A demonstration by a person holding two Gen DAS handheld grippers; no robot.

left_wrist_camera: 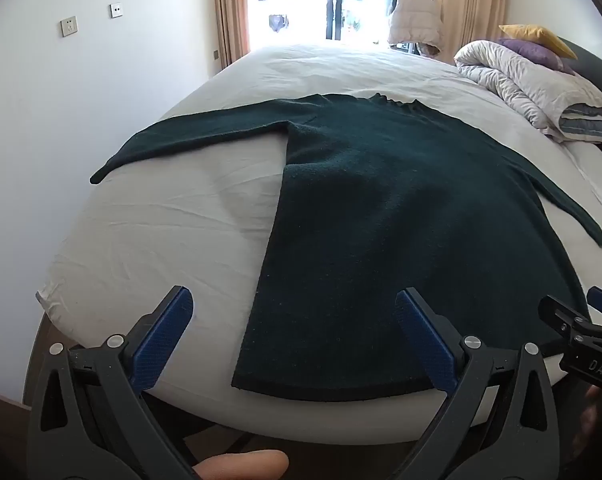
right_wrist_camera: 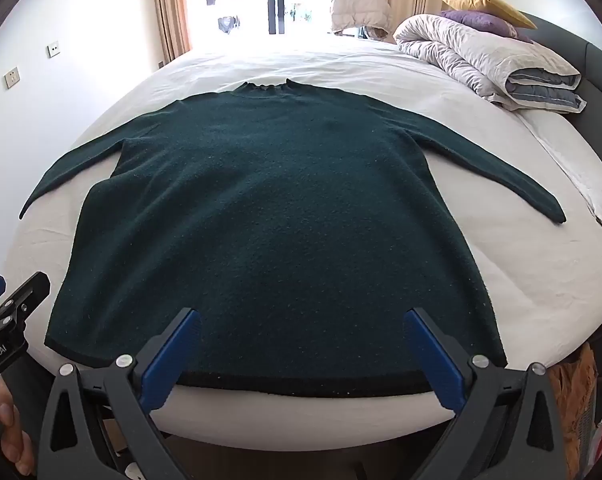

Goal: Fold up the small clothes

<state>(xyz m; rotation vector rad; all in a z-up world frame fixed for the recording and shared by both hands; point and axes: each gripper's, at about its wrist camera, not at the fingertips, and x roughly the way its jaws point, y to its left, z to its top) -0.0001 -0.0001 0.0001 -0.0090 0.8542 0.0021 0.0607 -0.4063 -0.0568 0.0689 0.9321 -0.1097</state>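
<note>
A dark green knitted sweater (left_wrist_camera: pixel 381 220) (right_wrist_camera: pixel 277 216) lies flat on the white bed sheet (left_wrist_camera: pixel 173 220) (right_wrist_camera: pixel 533 280), collar away from me, both sleeves spread out to the sides, hem at the near bed edge. My left gripper (left_wrist_camera: pixel 293 300) hovers open over the hem's left corner, nothing between its blue pads. My right gripper (right_wrist_camera: pixel 303 320) hangs open above the middle of the hem, also holding nothing. Each gripper shows at the edge of the other's view.
A rolled grey-white duvet (left_wrist_camera: pixel 541 88) (right_wrist_camera: pixel 497 64) with yellow and purple cushions lies at the bed's far right by the dark headboard. A pale padded jacket (right_wrist_camera: pixel 361 4) hangs by the window. A white wall runs along the left. A person's fingers (left_wrist_camera: pixel 241 466) show at the bottom.
</note>
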